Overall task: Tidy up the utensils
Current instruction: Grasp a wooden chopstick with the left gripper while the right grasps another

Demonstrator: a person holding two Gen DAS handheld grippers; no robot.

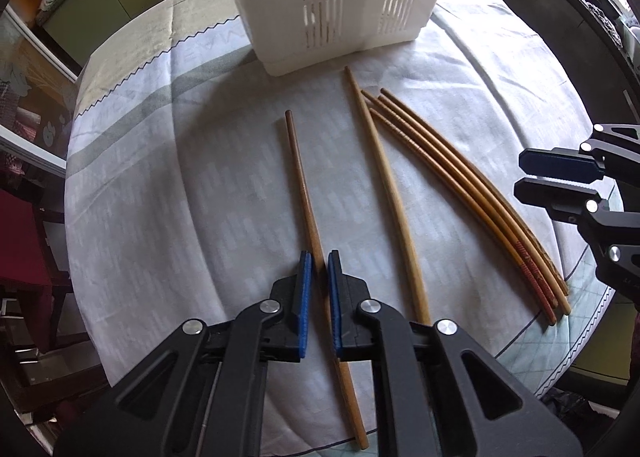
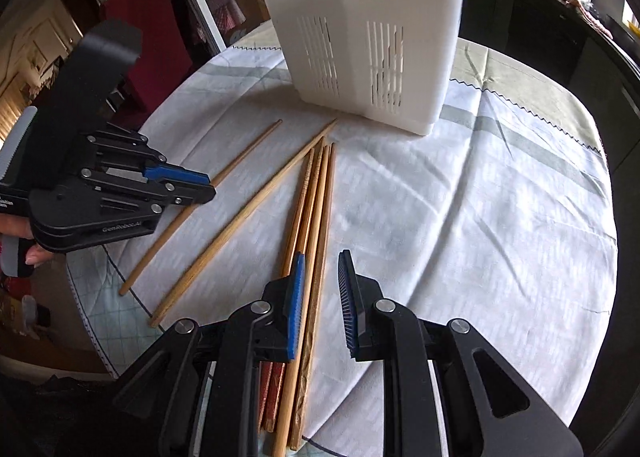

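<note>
While left hand-held gripper clamps a chopstick, right hand-held gripper apart, table edge near.

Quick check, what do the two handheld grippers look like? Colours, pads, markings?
Both match: the left gripper and right gripper have matte black linkage arms with silver round pivot pins, triangular cut-outs and blue ribbed pads. Small pale lettering, unreadable, marks the left body. No cables or sleeves show.
</note>
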